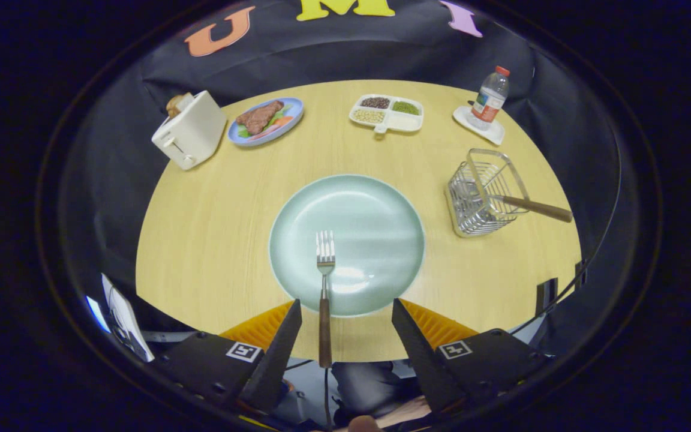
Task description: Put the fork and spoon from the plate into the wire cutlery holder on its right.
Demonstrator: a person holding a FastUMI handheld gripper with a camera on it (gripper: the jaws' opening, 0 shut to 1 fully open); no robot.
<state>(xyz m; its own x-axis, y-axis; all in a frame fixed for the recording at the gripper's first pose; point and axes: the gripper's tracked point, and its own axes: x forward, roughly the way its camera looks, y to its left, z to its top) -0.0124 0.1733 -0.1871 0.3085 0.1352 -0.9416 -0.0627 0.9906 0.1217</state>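
Observation:
A pale green plate [375, 222] sits mid-table, just ahead of my fingers. A fork [325, 282] with a brown wooden handle lies on the plate's near left part, tines pointing away, its handle reaching over the rim toward the table's front edge. The wire cutlery holder [482, 192] stands to the plate's right, with a spoon's wooden handle [537, 207] sticking out of it to the right. My gripper [345, 309] hangs open above the table's front edge; the fork's handle lies below, between the fingers and nearer the left one, untouched.
Along the table's far side stand a white toaster [189, 129], a blue plate of food [266, 120], a white divided tray of beans [386, 112], and a water bottle [489, 96] on a white coaster. Bare wood surrounds the green plate.

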